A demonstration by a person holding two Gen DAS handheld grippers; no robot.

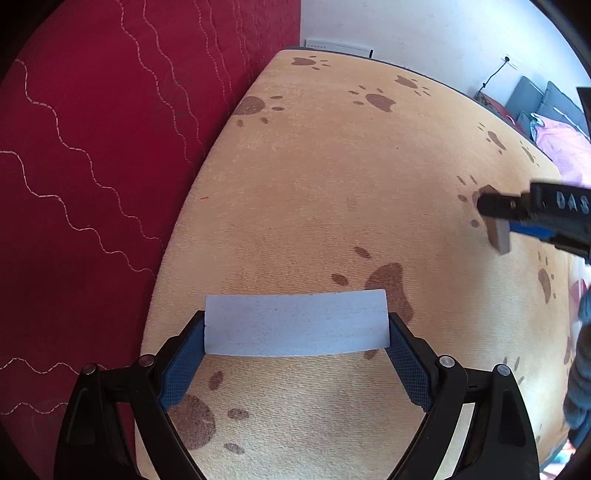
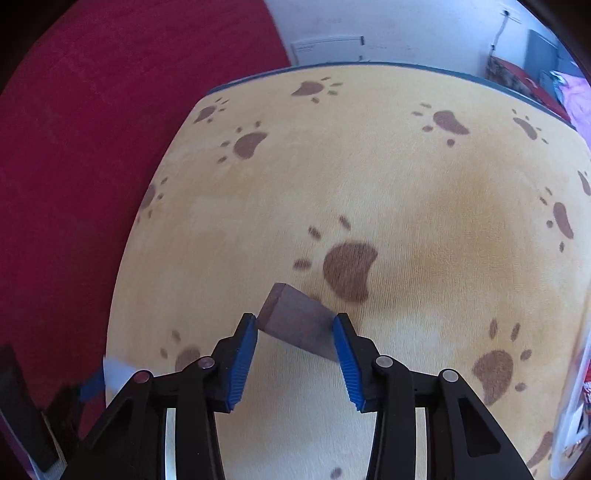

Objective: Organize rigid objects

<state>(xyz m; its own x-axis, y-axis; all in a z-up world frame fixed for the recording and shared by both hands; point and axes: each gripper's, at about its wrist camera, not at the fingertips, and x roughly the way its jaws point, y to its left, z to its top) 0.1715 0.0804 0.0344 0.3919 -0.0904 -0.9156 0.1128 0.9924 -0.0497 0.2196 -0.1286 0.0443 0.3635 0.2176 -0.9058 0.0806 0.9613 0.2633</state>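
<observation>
Two blocks are in play, one in each gripper, and both are held above a yellow blanket [image 1: 314, 184] printed with brown paw marks.

One pale, whitish-blue block [image 1: 296, 322], long and flat, sits crosswise between the fingers of the left gripper [image 1: 296, 332]. Its two short ends press against the two blue pads [image 1: 183, 365], so the jaws are spread wide yet clamped on it. This block lies level, near the camera, over the near-left part of the blanket. A sliver of it, blurred, also shows at the lower left edge of the right wrist view [image 2: 116, 373].

One brown block [image 2: 297, 325], smaller and wedge-like in look, is pinched by the right gripper [image 2: 295, 338], whose jaws are closed on it at a narrower gap. The block is tilted, its far corner raised and turned to the left. In the left wrist view the same brown block [image 1: 498, 232] appears far to the right, sticking out below the black fingers of the right gripper [image 1: 496, 218]; it seems to hang a little above the blanket, though the view does not settle whether it touches.

One red cloth [image 1: 92, 166] with wavy stitched lines fills the left side beyond the blanket's edge. One white wall [image 1: 424, 29] stands at the far side, and some blue and pink cushions [image 1: 554, 125] lie at the far right.
</observation>
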